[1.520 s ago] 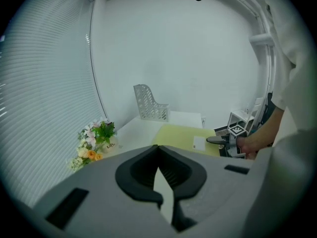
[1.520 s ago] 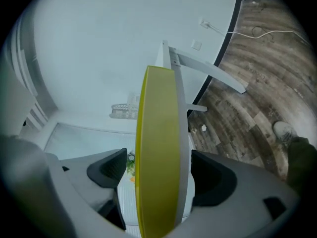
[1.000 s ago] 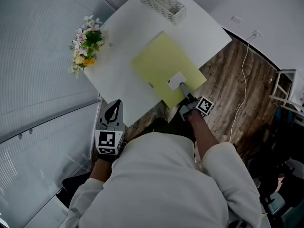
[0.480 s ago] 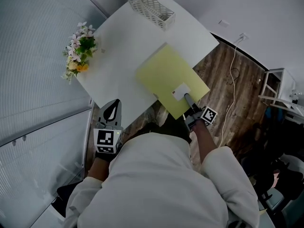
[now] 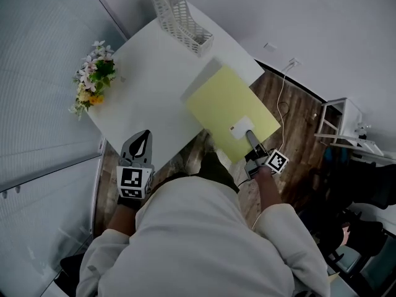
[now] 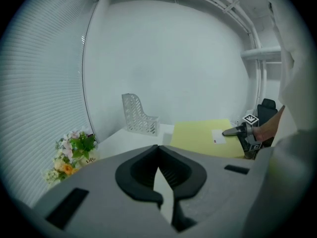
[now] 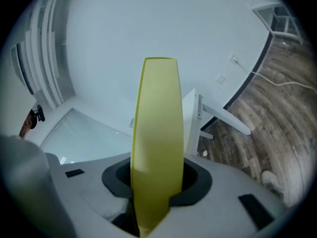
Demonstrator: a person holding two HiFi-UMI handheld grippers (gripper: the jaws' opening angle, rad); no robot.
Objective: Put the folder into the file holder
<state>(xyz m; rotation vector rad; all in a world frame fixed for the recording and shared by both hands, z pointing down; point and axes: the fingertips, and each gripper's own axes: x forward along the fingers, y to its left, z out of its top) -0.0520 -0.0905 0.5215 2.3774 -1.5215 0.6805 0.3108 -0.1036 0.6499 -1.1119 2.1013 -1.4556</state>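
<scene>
Gripping: the right gripper [image 5: 249, 135] pinches the near edge of the thin, flat yellow-green folder [image 5: 226, 107], right beside the small white rectangular label [image 5: 240, 129] on its cover.
Right jaws: they have just been closing further, with the folder between them; both pads press on it.
Right gripper view: the folder shows edge-on, as a narrow yellow strip that rises from between the two jaws.
Folder place: it is over the right part of the white rectangular table [image 5: 148, 98]. Its near corner hangs beyond the table edge, above the brown wooden floor [image 5: 291, 110]. A grey shadow lies along its far left edge, so that side seems lifted off the table top.
File holder: the white file holder with lattice walls [image 5: 179, 17] stands on the far corner of the table, with its open side up. It has no folder inside, and it is well apart from the folder.
Left gripper: the left gripper [image 5: 142, 136] is at the near edge of the table, away from the folder. Its jaw tips meet and nothing is between them.
Flowers: a small bunch of white and yellow flowers with green leaves [image 5: 90, 85] stands at the left corner of the table.
Floor: a thin white cable [image 5: 281, 94] lies on the wood near the wall.
</scene>
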